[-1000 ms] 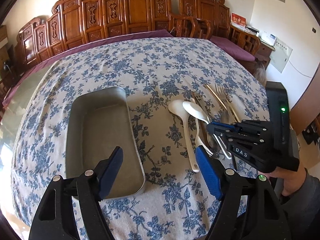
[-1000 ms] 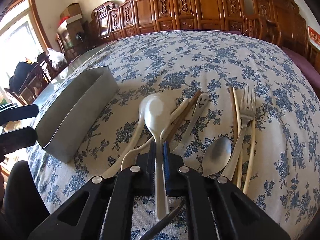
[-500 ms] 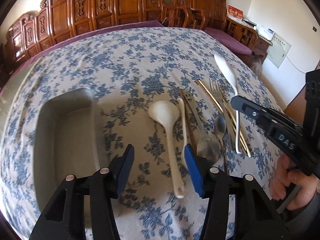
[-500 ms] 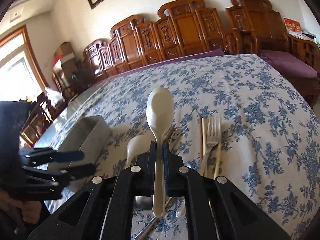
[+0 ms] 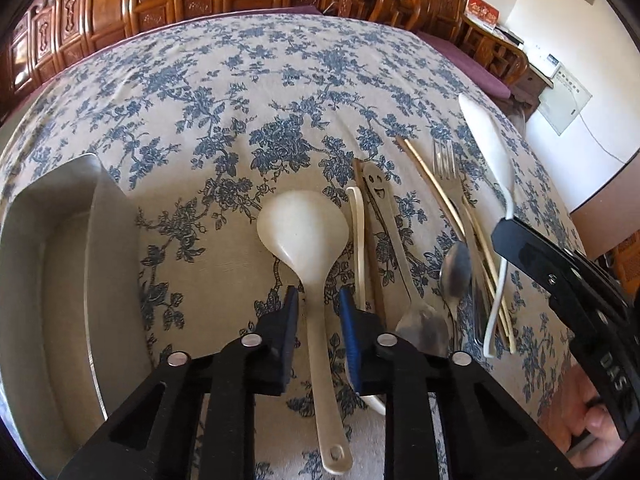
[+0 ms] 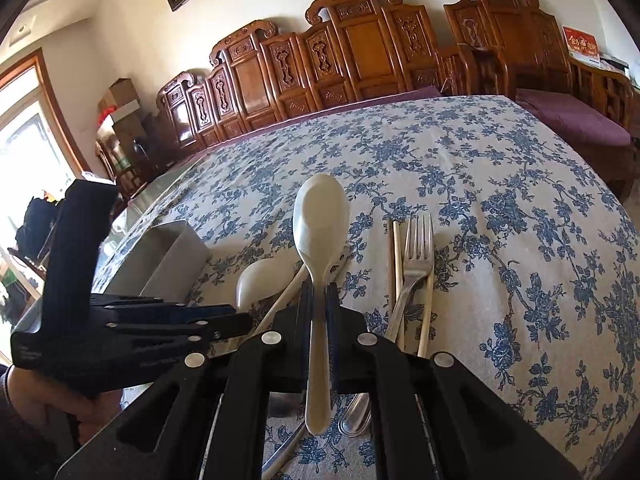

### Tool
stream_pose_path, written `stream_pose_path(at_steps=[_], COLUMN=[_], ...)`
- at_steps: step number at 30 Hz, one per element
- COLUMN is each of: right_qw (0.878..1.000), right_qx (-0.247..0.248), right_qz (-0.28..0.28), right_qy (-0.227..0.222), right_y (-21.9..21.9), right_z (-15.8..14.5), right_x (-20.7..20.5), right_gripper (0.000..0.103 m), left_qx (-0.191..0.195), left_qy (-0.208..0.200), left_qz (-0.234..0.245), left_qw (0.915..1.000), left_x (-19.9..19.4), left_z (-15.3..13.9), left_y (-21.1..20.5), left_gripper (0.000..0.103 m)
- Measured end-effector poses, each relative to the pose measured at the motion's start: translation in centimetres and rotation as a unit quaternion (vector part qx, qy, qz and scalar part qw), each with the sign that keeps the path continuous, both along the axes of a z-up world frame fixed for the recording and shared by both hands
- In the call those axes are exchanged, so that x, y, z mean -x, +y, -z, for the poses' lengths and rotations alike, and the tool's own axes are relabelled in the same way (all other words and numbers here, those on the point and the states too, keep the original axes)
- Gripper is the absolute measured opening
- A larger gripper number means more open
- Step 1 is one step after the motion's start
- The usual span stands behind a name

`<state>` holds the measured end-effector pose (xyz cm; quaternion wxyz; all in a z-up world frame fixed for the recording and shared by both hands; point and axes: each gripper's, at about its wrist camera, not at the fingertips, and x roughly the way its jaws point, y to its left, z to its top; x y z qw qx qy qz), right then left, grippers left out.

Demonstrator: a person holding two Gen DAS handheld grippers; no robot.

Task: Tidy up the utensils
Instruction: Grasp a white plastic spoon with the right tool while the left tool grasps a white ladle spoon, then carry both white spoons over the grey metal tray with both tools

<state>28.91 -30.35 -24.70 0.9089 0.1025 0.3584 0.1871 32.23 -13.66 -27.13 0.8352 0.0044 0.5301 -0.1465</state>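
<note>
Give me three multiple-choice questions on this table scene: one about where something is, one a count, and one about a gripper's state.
1. In the left wrist view, the grey metal tray lies: A left of the round white plastic ladle; B right of it; C on it.
2. Silver metal forks on the floral tablecloth: A none; B one; C three.
3. The right gripper is: A open, empty; B shut on a fork; C shut on a long white plastic spoon.
Answers: A, the tray sits at the frame's left edge; B, one set of tines shows; C, its pads clamp the spoon's handle.
</note>
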Motion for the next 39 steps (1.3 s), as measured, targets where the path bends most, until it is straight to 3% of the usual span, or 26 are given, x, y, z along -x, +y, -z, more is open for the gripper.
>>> stream_pose_path(at_steps=[6, 12, 27, 39], right_qw=[1.000, 1.000, 0.999, 0.996], right_qx=[-0.001, 0.000, 0.000, 0.027], right_qz=[-0.001, -0.001, -0.042, -0.084], right_qy=[0.000, -0.001, -0.016, -0.031], right_y=[0.1, 0.2, 3.5, 8.2], right_z=[0.1, 0.1, -1.3, -2.7], right_x=[0.0, 0.1, 1.9, 4.3], right_gripper=[0.009, 0.009, 0.008, 0.008], left_qx=[-0.017, -0.005, -0.002, -0.010], left_qy=[-0.005, -0.012, -0.087, -0.127], left_qz=[-0.002, -0.006, -0.010, -0.046], left_qw=[0.9998, 0.9999, 0.9962, 0.9908], left_x=[-0.3, 0.5, 5.3, 5.1], left_z=[0.3, 0.0, -6.7, -8.9], left_y=[-0.4, 0.5, 3.6, 9.5], left_gripper=[0.010, 0.008, 0.008, 0.008])
